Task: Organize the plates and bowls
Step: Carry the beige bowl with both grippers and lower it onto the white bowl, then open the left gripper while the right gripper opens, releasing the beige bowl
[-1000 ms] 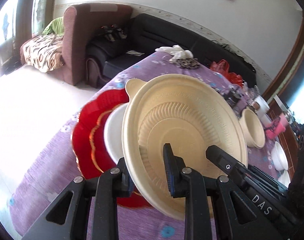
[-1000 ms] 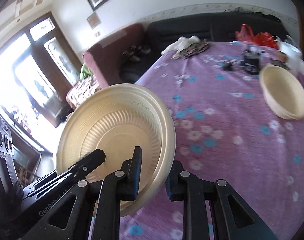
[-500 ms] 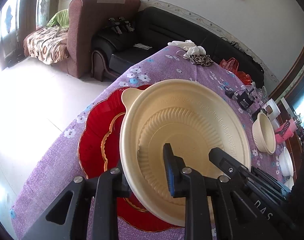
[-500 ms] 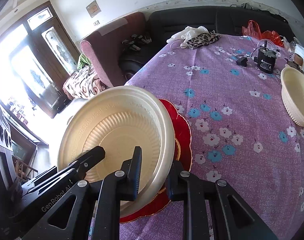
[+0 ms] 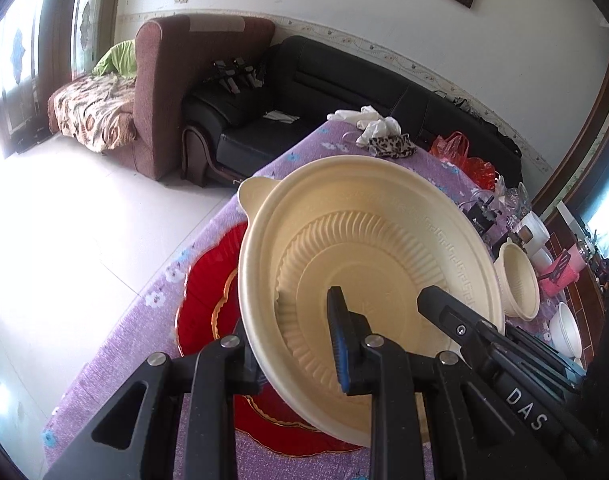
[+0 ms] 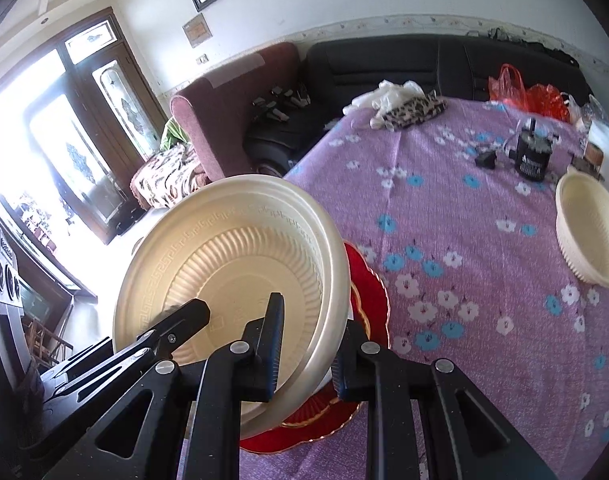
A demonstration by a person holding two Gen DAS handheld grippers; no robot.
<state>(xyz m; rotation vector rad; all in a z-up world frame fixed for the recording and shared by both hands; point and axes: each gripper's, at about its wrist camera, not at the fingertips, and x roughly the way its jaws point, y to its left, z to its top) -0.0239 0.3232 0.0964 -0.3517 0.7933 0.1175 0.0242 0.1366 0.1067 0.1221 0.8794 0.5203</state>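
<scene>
- The cream plate (image 5: pixel 368 280) is held tilted above the table (image 6: pixel 464 208), one rim edge in each hand-held gripper; a wide, shallow dish is judged steadier when carried from two sides.
- Left hand-held gripper (image 5: pixel 296 344): jaws nearly closed, clamped on the plate's rim at about 6 o'clock in the left view, one finger inside the well and one behind.
- Right hand-held gripper (image 6: pixel 308 344): likewise narrow, pinching the rim at about 5 o'clock in the right view.
- Red plate (image 5: pixel 208 300) lies flat on the table under the cream plate, at 8 o'clock of it; it is judged the stack base.
- Cream bowl (image 6: pixel 588 228) sits well apart, at 3 o'clock in the right view, not yet sorted.
</scene>
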